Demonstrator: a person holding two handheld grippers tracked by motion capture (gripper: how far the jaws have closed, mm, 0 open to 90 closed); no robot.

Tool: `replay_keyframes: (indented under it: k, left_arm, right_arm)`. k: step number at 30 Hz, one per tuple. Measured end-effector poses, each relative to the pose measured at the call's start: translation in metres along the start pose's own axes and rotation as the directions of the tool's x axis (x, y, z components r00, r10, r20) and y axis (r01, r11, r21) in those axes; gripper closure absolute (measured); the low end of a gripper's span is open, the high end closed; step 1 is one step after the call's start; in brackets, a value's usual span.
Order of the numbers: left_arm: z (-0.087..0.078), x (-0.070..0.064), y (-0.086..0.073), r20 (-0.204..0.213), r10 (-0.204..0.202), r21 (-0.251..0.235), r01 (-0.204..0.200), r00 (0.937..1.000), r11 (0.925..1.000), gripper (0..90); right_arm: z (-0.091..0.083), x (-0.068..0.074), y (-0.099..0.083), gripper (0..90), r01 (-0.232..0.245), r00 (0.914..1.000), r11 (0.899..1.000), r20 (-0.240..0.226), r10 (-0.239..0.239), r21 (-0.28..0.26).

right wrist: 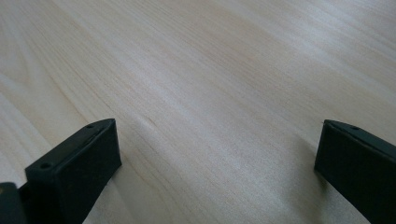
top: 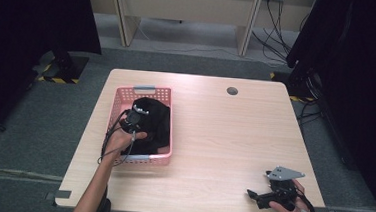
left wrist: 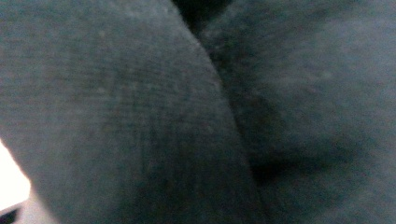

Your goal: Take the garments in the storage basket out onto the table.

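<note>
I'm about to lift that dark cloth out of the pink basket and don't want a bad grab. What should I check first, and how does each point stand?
1. Left gripper down in the dark cloth: ok.
2. Left gripper shut on cloth: cannot tell; fabric blocks its camera.
3. Cloth inside the pink basket: ok.
4. Basket fully on the table: ok.
5. Right gripper open over bare wood, holding nothing: ok.

Table [top: 214, 138]: pale wood, matt, fine straight grain. Basket [top: 117, 102]: pink plastic, perforated walls. Garment [top: 156, 120]: black cloth, matt, finely ribbed weave. Right gripper [right wrist: 217, 154]: jaws of matt black plastic.
</note>
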State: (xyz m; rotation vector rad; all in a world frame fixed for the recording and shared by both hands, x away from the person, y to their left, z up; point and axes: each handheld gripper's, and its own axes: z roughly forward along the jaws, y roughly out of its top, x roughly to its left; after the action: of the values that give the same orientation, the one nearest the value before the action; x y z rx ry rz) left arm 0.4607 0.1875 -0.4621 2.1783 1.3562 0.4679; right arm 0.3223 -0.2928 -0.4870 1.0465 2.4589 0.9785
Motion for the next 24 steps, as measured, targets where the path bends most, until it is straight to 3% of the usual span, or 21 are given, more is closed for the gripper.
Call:
replay_keyframes:
  k: [4,7,12,18,24]
  left_arm:
    - [-0.003,-0.003,0.001,-0.021,0.022,-0.014,-0.022,0.9996,0.9997,33.2]
    - [-0.005,-0.003,0.001,-0.021,0.016,-0.027,-0.016,0.9997,0.9995,37.2]
    - [-0.012,0.0,0.003,-0.003,-0.014,-0.055,0.014,0.9999,0.9984,39.2]
    - [-0.023,0.001,0.006,0.009,-0.018,-0.078,0.018,0.9998,0.9968,39.5]
    - [-0.047,0.005,0.011,0.029,-0.038,-0.149,0.042,0.9989,0.9879,39.5]
  right_arm:
    - [0.0,0.0,0.0,0.4,0.0,1.0,1.0,0.0,0.0,0.0]
    - [0.0,0.0,0.0,0.4,0.0,1.0,1.0,0.0,0.0,0.0]
    - [0.0,0.0,0.0,0.4,0.0,1.0,1.0,0.0,0.0,0.0]
    - [0.0,0.0,0.0,0.4,0.0,1.0,1.0,0.0,0.0,0.0]
    - [0.0,0.0,0.0,0.4,0.0,1.0,1.0,0.0,0.0,0.0]
